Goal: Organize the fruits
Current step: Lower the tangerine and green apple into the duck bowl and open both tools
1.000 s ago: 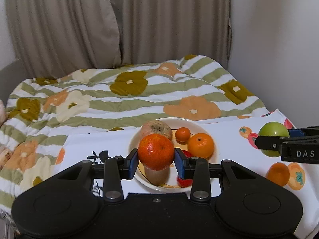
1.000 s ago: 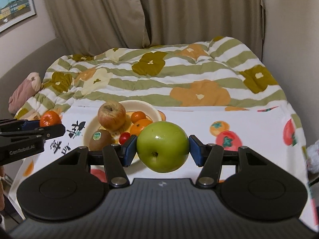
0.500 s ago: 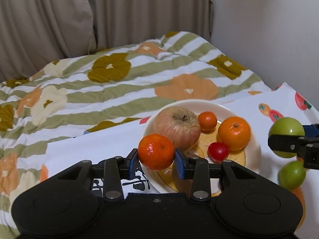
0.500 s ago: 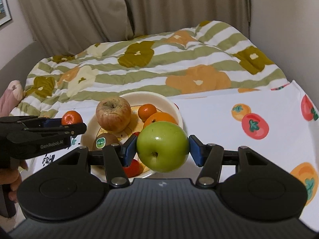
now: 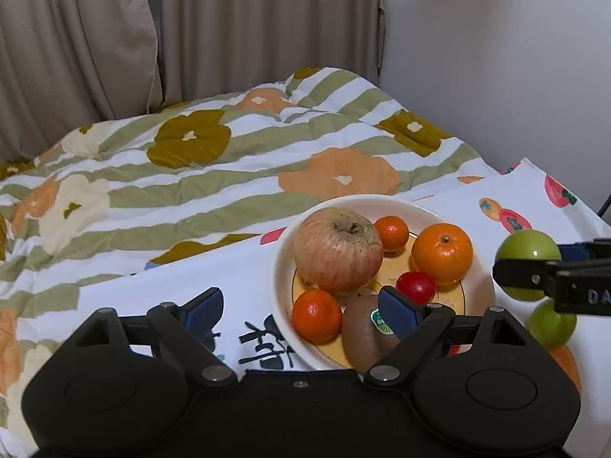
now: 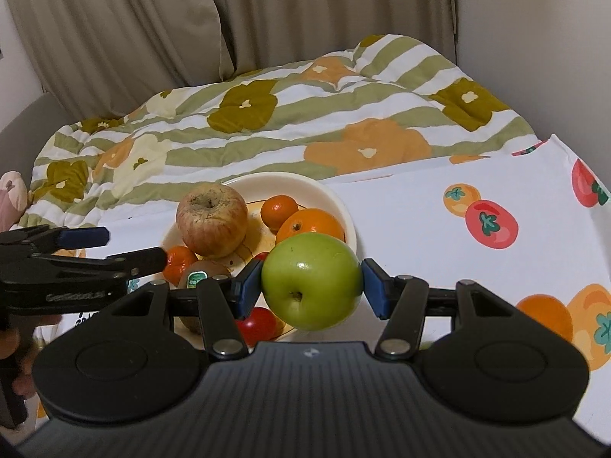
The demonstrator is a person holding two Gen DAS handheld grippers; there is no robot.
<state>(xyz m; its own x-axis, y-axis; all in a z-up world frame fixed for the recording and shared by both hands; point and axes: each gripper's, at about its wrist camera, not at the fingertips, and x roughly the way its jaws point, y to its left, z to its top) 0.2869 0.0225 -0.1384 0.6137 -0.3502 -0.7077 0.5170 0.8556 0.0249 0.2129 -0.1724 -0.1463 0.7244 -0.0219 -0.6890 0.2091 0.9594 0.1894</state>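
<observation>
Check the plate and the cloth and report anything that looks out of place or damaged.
The red apple on the plate looks dull and wrinkled beside the glossy fruit around it. A second green fruit sits off the plate on the cloth. The right gripper holds a green apple. Nothing is spilled.

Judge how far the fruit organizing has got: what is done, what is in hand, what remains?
Done: the plate holds a red apple, kiwi, tomato and three oranges; the left gripper is open and empty. In hand: the right gripper clamps a green apple. Left: another green fruit beside the plate.
</observation>
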